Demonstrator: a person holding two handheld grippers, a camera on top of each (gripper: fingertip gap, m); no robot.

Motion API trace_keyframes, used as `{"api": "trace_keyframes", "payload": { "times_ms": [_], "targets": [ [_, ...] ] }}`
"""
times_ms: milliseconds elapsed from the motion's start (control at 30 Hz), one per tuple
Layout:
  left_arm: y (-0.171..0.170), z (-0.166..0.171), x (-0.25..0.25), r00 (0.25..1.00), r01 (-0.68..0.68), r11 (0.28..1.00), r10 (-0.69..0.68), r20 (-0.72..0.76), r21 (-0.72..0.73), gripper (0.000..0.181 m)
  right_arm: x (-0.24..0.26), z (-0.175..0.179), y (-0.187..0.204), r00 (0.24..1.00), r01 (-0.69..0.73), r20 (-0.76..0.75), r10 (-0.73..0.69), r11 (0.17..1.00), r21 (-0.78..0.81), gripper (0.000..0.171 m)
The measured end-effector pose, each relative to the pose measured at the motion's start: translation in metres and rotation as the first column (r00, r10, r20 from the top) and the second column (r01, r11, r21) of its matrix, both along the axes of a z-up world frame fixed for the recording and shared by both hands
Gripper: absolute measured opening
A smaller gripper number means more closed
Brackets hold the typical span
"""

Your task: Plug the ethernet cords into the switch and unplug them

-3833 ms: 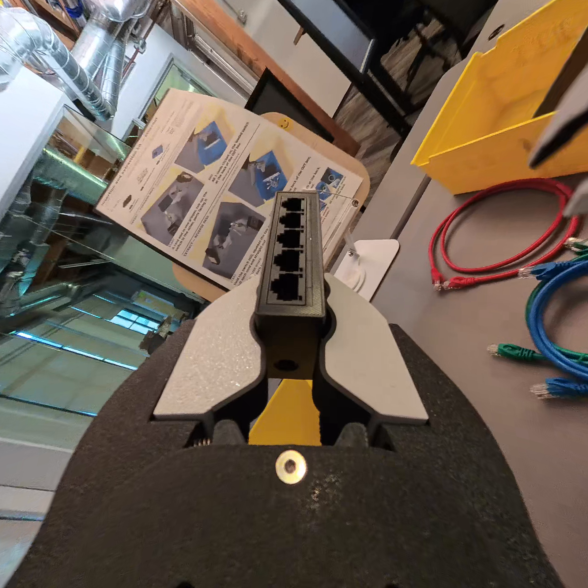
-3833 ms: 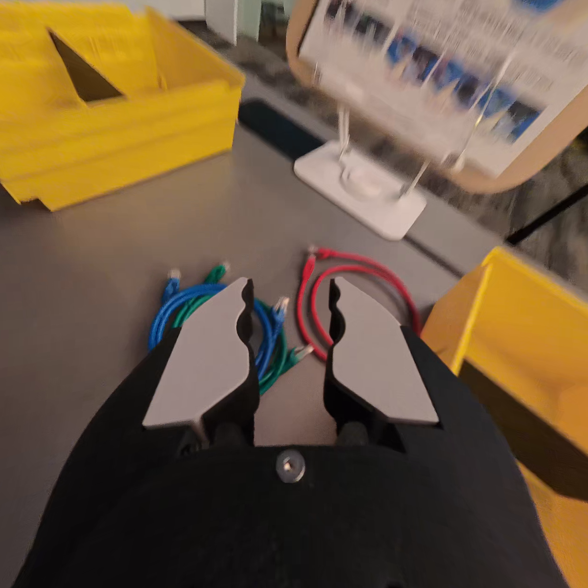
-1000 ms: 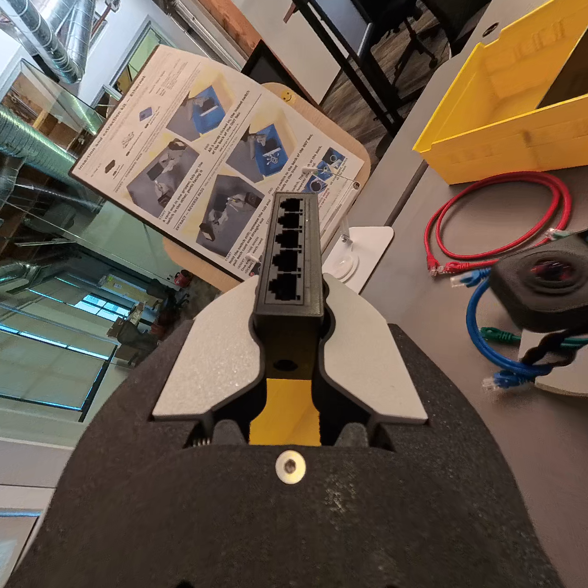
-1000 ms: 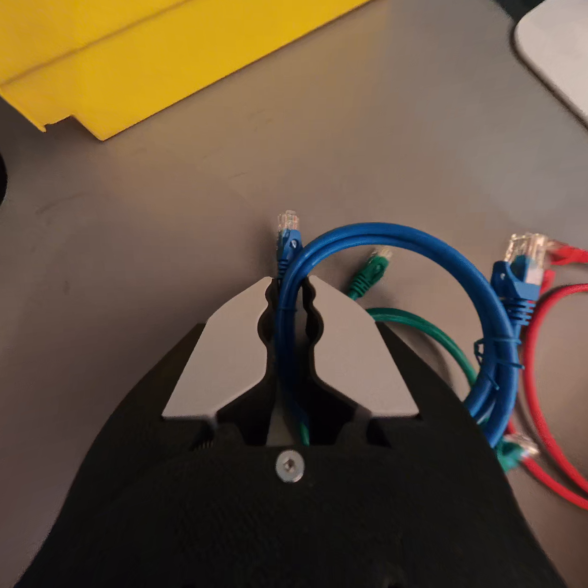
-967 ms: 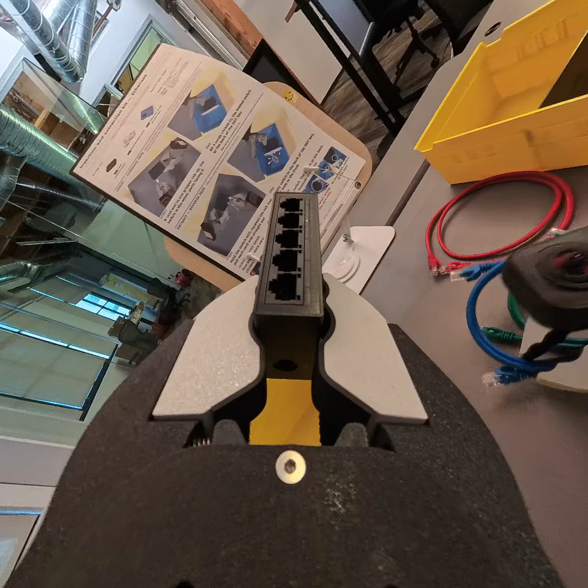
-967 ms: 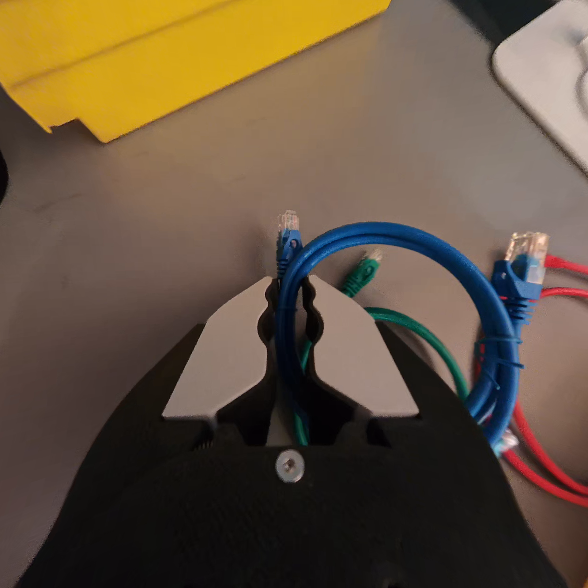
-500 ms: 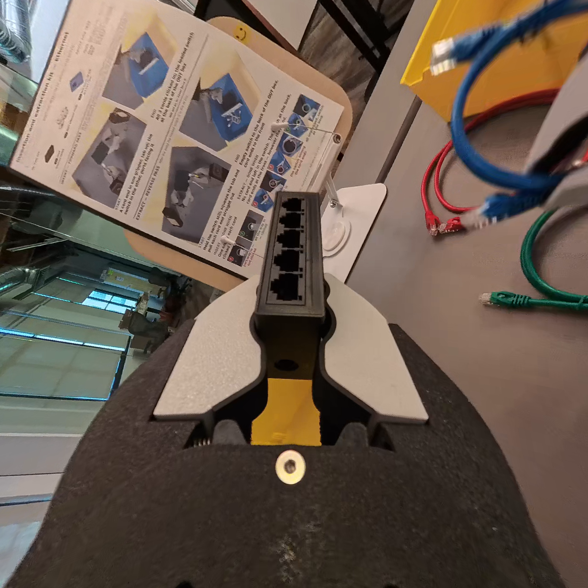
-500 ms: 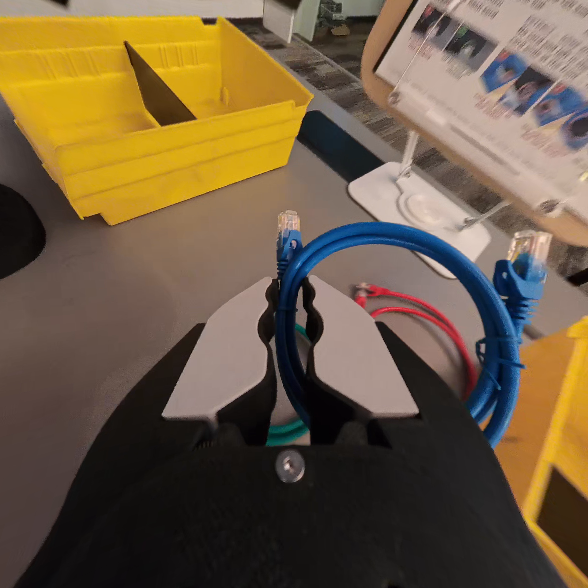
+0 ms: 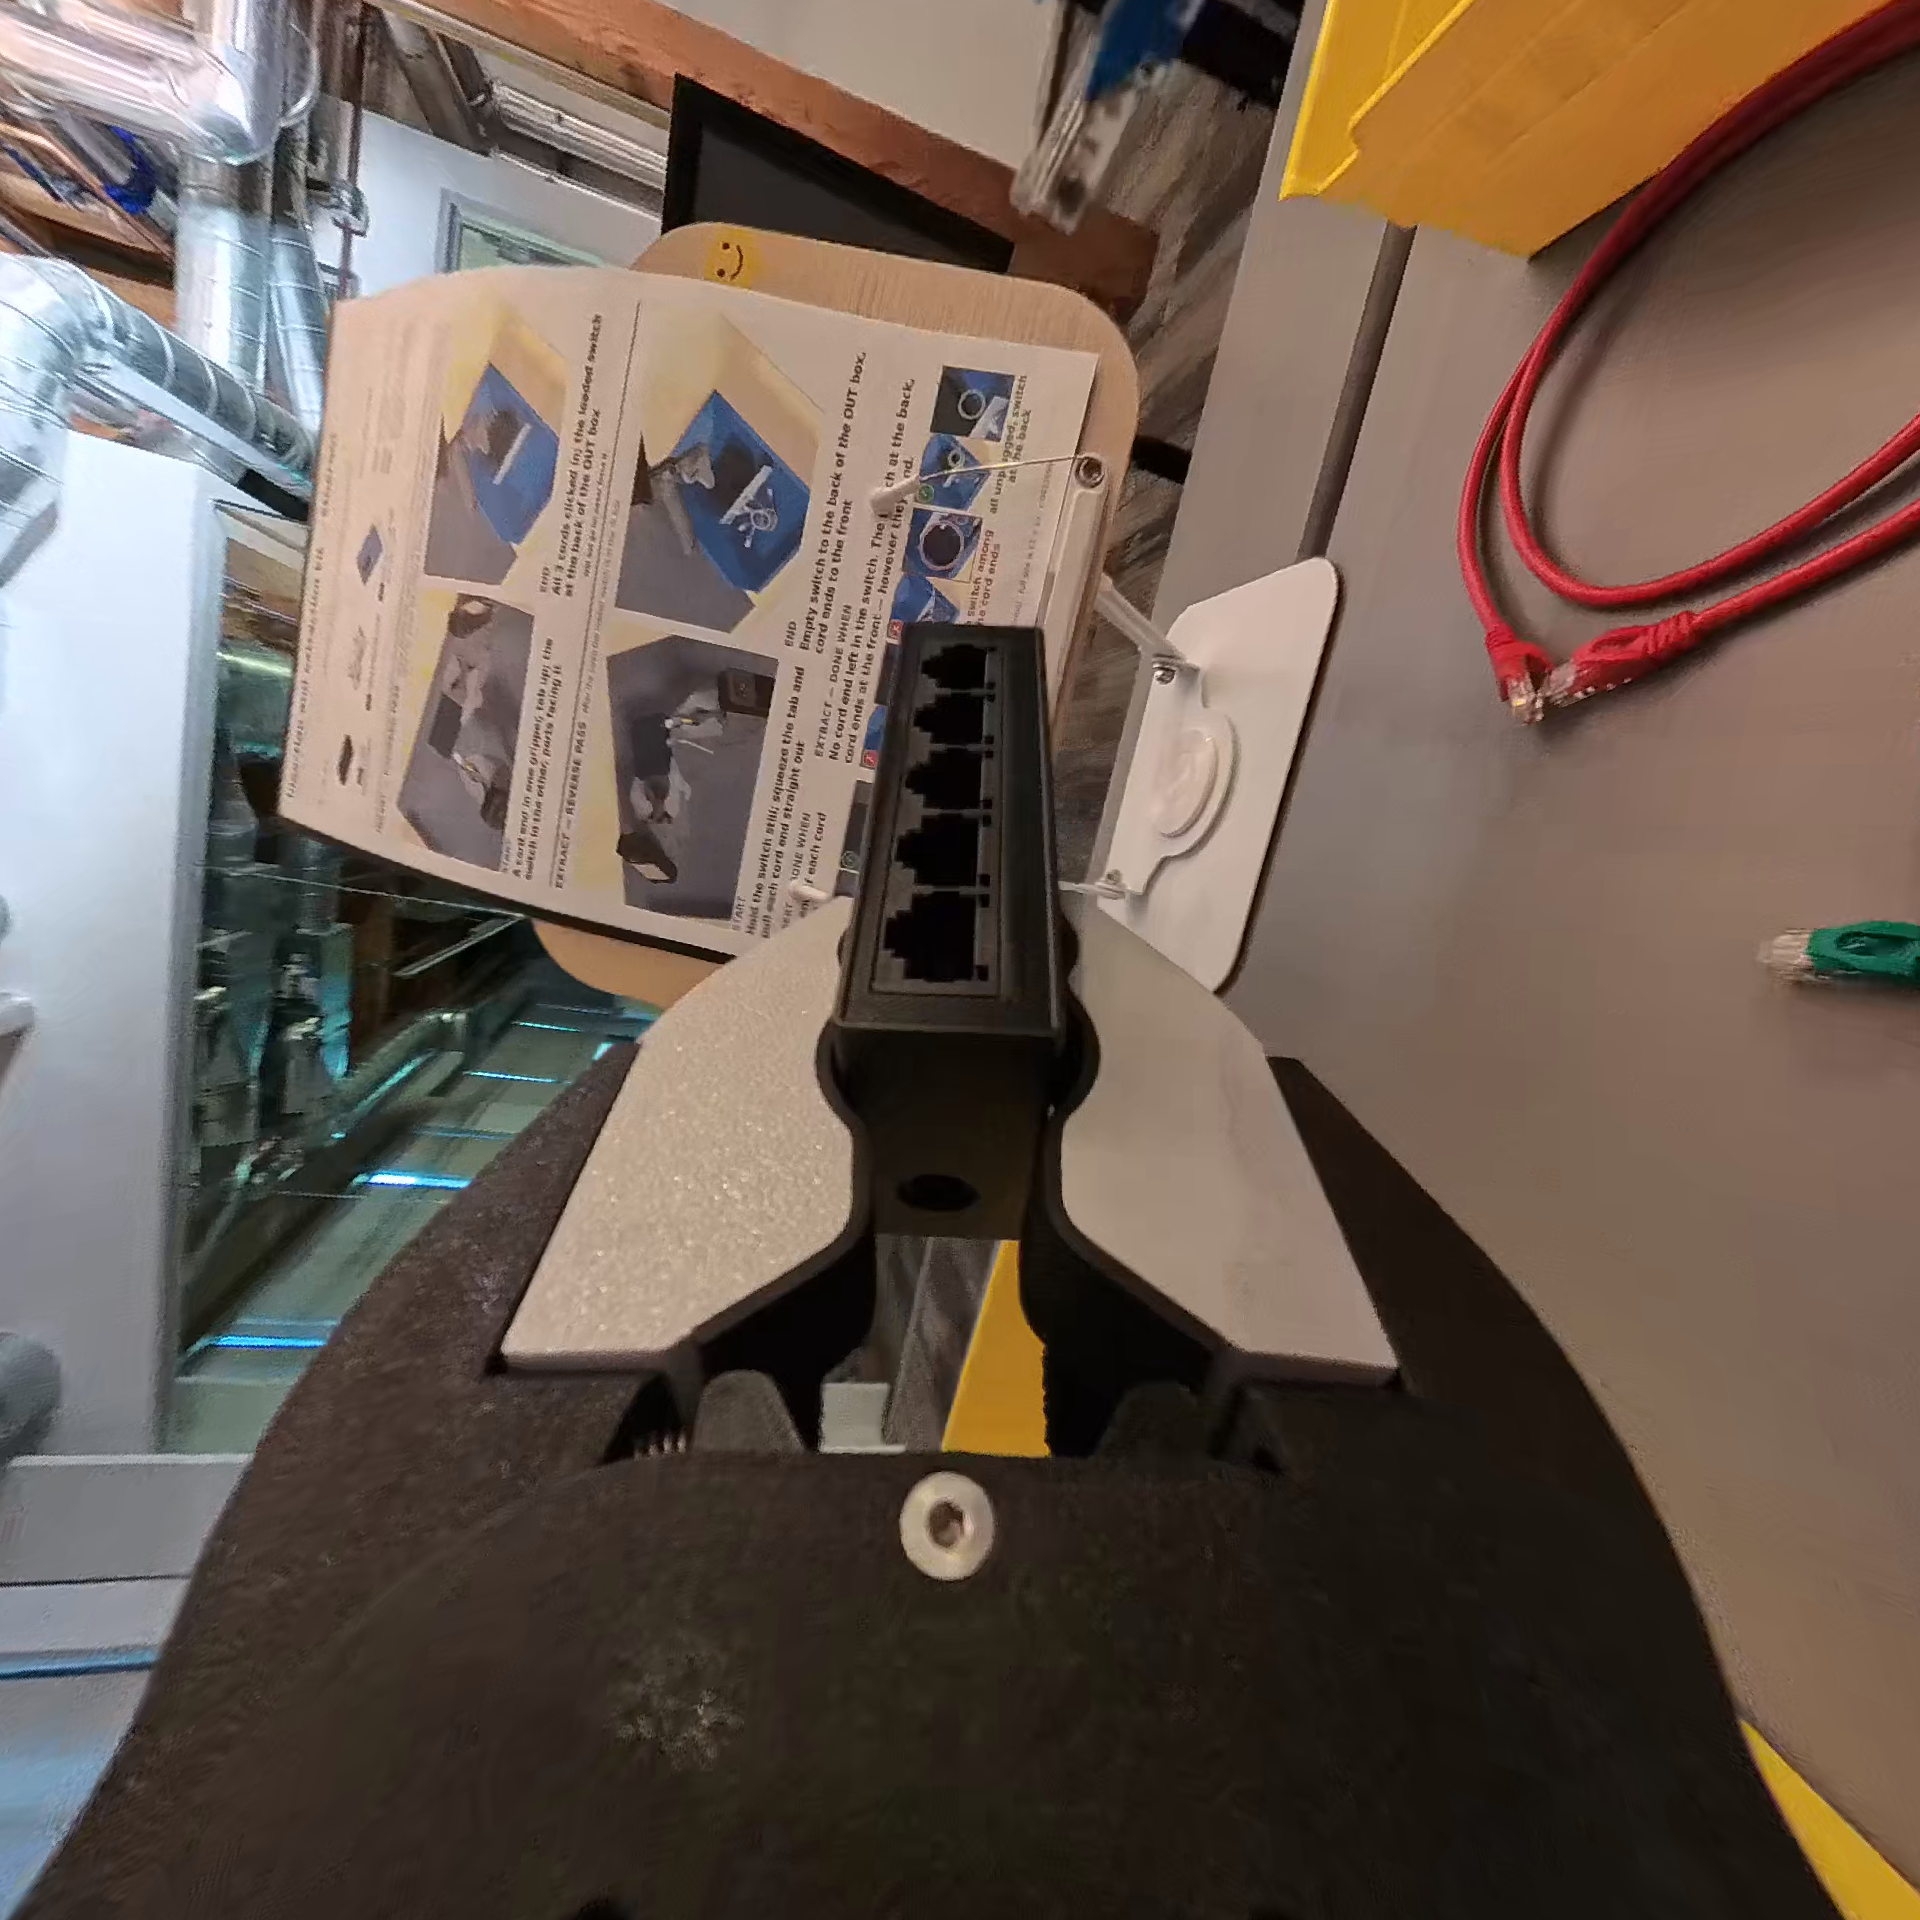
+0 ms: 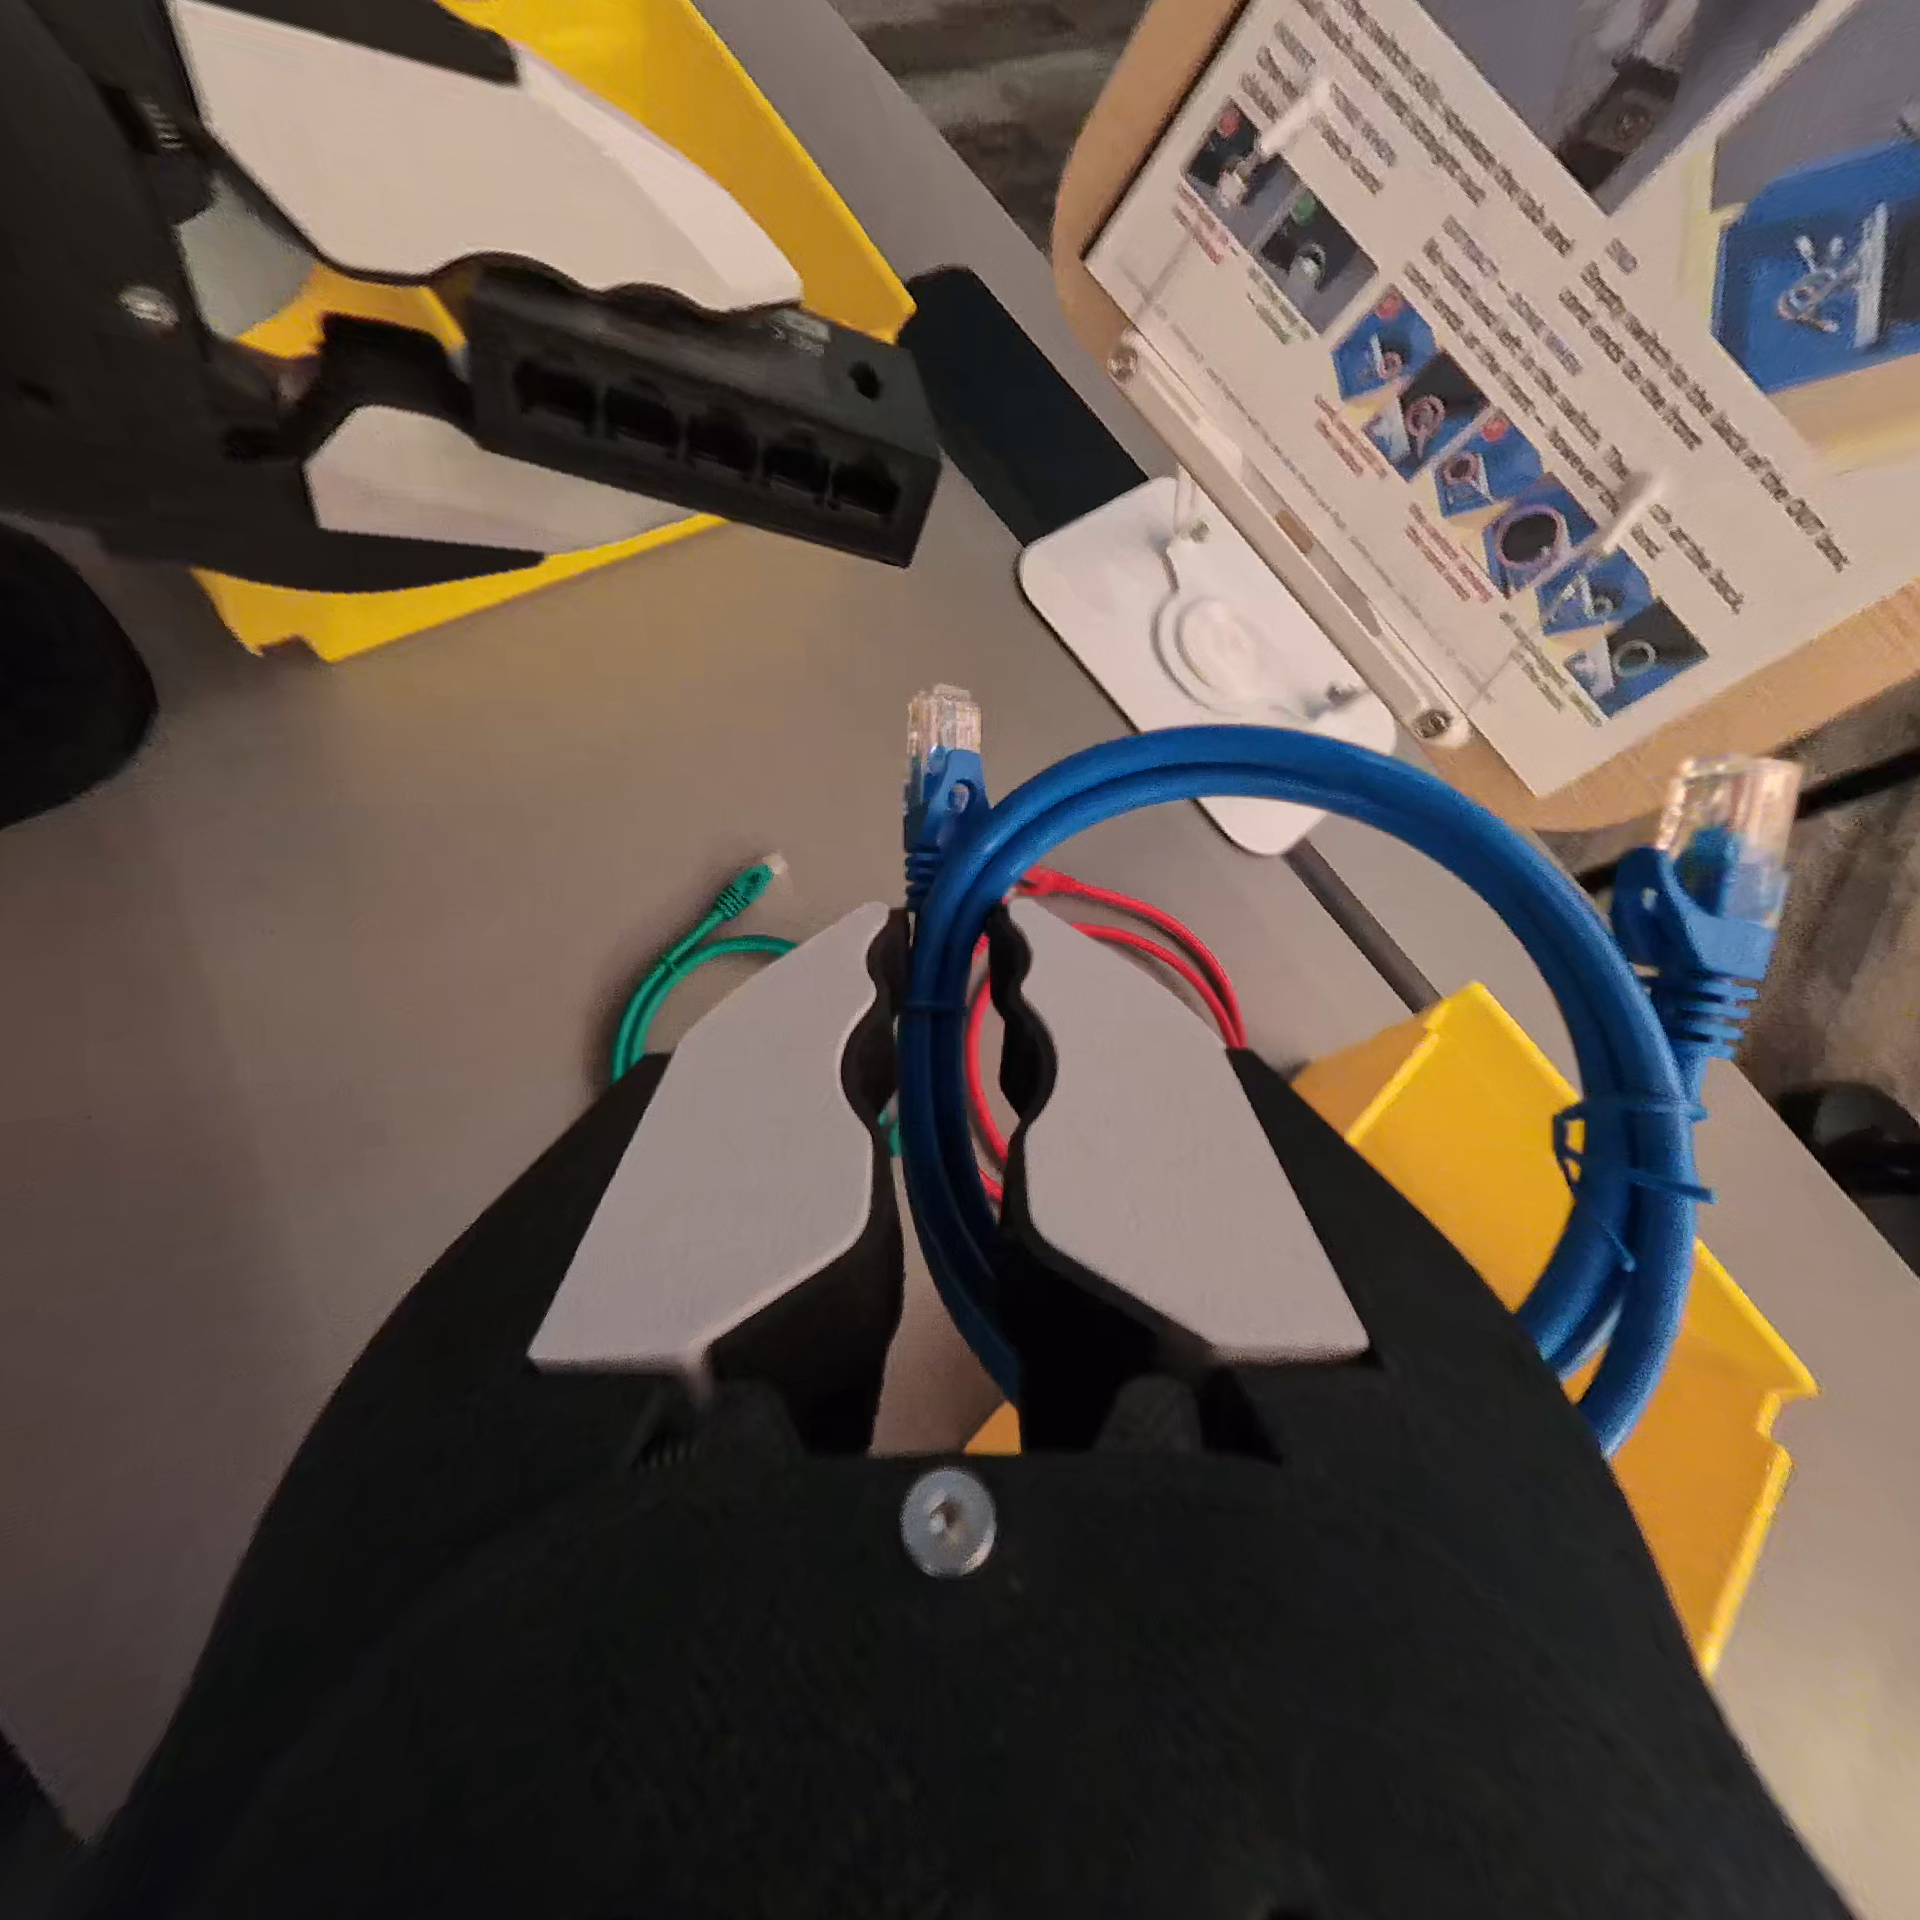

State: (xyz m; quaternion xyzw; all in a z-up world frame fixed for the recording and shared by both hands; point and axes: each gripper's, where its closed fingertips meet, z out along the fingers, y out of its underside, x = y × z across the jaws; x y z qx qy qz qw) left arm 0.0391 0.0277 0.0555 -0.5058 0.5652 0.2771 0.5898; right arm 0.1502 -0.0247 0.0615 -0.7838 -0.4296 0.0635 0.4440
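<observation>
My left gripper (image 9: 951,961) is shut on a black switch (image 9: 951,831) with a row of empty ports facing up. The switch also shows in the right wrist view (image 10: 707,416), at upper left, held above the table. My right gripper (image 10: 940,925) is shut on a coiled blue ethernet cord (image 10: 1455,935). One plug (image 10: 943,769) sticks out past the fingertips, below and right of the switch and apart from it. The other plug (image 10: 1714,862) hangs at the right. A blurred blue plug (image 9: 1101,94) shows at the top of the left wrist view.
A red cord (image 9: 1558,499) and a green cord (image 10: 686,956) lie on the grey table (image 10: 312,935). A yellow bin (image 10: 1558,1195) stands at the right, another (image 10: 769,135) behind the switch. An instruction sheet (image 9: 675,582) stands on a white base (image 9: 1216,769). My hands' fingertips stand some 12 centimeters from each other.
My right gripper closed on the blue cord, lifted it off the table and carried it up toward the switch. My left gripper kept hold of the switch and turned a little.
</observation>
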Motion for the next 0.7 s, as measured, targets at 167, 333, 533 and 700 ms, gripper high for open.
{"api": "trace_keyframes", "payload": {
  "times_ms": [167,333,533,700],
  "targets": [
    [0.000,-0.011,0.014,0.996,-0.015,0.999,0.019,-0.085,0.046,0.029,0.000,-0.016,0.008,0.998,0.030,0.058,-0.027,0.998,-0.053,0.016],
    [-0.003,-0.021,0.028,0.992,0.003,0.999,0.004,-0.128,0.054,0.029,-0.003,-0.027,0.010,0.998,0.016,0.061,-0.009,0.993,-0.118,0.016],
    [-0.006,-0.025,0.034,0.989,0.015,0.998,-0.007,-0.145,0.054,0.030,-0.009,-0.033,0.008,0.997,0.003,0.080,0.009,0.990,-0.144,0.017],
    [-0.011,-0.026,0.039,0.985,0.040,0.997,-0.028,-0.167,0.066,0.029,-0.007,-0.034,0.008,0.998,0.011,0.067,0.000,0.986,-0.166,0.017]
  ]
}}
